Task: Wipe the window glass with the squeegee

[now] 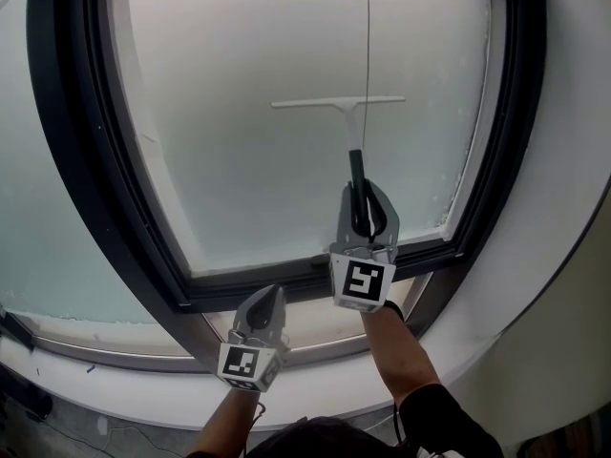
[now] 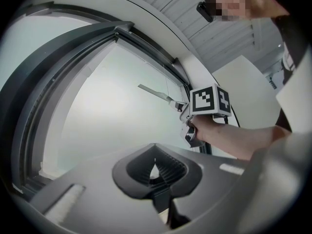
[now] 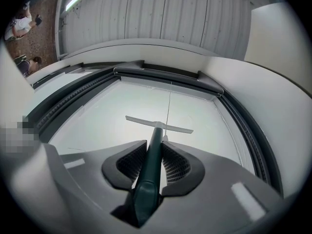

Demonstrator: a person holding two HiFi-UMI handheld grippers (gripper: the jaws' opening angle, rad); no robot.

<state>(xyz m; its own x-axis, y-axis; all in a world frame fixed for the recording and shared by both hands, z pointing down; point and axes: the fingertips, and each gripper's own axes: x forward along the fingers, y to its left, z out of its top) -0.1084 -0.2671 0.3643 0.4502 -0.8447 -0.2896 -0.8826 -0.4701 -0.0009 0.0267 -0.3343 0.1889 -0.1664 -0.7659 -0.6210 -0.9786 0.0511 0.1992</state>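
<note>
The squeegee (image 1: 340, 105) has a pale crossbar blade and a dark green handle (image 3: 151, 165). Its blade lies flat against the frosted window glass (image 1: 248, 141), a little right of the pane's middle. My right gripper (image 1: 363, 219) is shut on the handle's lower end, just above the bottom frame. In the right gripper view the squeegee blade (image 3: 159, 125) spans the pane ahead of the jaws. My left gripper (image 1: 263, 311) hangs lower left over the sill, shut with nothing in it. The left gripper view shows its jaws closed and the squeegee blade (image 2: 153, 91) off to the right.
A black window frame (image 1: 91, 151) rings the pane. A thin cord (image 1: 368, 36) hangs down across the glass near the blade. A white sill (image 1: 143, 389) runs below the frame. A white wall (image 1: 573, 256) rises on the right.
</note>
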